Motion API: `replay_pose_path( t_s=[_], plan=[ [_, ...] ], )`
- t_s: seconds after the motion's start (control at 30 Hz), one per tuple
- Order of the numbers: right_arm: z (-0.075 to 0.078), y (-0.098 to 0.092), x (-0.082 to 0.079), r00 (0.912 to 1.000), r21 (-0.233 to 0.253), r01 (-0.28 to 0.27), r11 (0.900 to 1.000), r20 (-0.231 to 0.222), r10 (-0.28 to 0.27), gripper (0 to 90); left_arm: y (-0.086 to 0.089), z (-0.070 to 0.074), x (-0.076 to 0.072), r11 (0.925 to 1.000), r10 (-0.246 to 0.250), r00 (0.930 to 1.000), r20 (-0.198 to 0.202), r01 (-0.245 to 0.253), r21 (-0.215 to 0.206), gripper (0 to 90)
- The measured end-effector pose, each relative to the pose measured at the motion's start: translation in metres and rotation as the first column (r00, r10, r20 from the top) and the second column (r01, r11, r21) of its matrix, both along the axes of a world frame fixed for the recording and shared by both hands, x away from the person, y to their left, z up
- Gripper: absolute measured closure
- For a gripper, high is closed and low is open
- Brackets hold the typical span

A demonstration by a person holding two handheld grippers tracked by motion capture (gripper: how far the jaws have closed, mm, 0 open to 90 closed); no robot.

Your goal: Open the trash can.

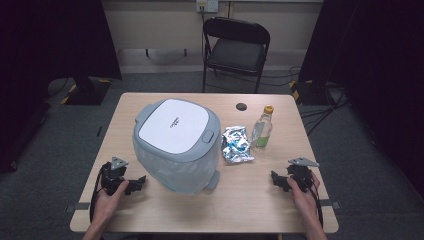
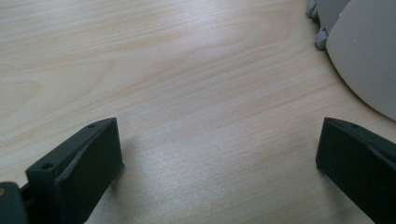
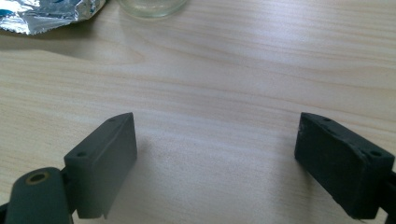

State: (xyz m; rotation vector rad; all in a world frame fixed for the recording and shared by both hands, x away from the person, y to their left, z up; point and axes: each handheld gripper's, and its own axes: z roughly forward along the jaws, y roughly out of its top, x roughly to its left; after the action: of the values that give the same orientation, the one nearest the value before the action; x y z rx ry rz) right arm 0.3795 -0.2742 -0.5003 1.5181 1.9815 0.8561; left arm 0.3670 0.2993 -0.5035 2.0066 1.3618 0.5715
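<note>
Both tongs rest low on the tabletop [image 1: 250, 200] with jaws spread wide and nothing between them: the left tongs [image 1: 141, 181] just beside the bin [image 1: 175, 145], the right tongs [image 1: 274, 178] below the foil bag [image 1: 236, 144] and the bottle [image 1: 262, 129]. The bin stands mid-table with its lid shut. The likely step is binning the litter, so the lid should come up first. Let the left tongs work the latch at the lid's front edge (it faces the bag), while the right tongs take the bag by a crumpled edge, pinching firmly since foil slips. Keep clear of the bottle, which would tip easily.
</note>
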Motion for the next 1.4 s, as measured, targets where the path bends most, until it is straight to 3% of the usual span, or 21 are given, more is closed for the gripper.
replay_pose_path(
  t_s=[0.47,0.73,0.87,1.03,1.1,1.4],
  plan=[
    [0.0,-0.003,-0.001,0.9997,0.007,-0.026,1.0,0.0,0.026,12.7,-0.001,0.0,-0.004,0.9998,0.019,0.9998,0.004,-0.019,-0.012,1.5],
    [0.004,0.0,-0.005,0.9992,0.033,-0.038,0.999,-0.013,0.039,19.3,0.005,0.003,-0.011,0.9999,0.015,0.9998,0.011,-0.015,-0.007,11.7],
    [0.009,0.007,-0.006,0.9968,0.048,-0.075,0.996,-0.026,0.076,20.8,0.005,0.006,-0.014,0.9983,0.016,0.9999,-0.004,-0.017,-0.056,16.2],
    [0.019,0.022,-0.003,0.9929,0.065,-0.113,0.991,-0.029,0.115,22.4,-0.004,0.014,-0.019,0.9977,-0.01,0.9997,0.021,0.011,-0.067,19.4],
    [0.024,0.03,-0.004,0.9883,0.063,-0.15,0.987,-0.016,0.151,22.4,-0.009,0.016,-0.021,0.9943,-0.033,0.9992,0.022,0.035,-0.101,19.6],
    [0.034,0.078,0.002,0.9538,0.057,-0.3,0.952,0.013,0.3,25.1,-0.033,0.026,-0.029,0.9865,-0.092,0.9944,0.051,0.098,-0.131,20.2]
  ],
)
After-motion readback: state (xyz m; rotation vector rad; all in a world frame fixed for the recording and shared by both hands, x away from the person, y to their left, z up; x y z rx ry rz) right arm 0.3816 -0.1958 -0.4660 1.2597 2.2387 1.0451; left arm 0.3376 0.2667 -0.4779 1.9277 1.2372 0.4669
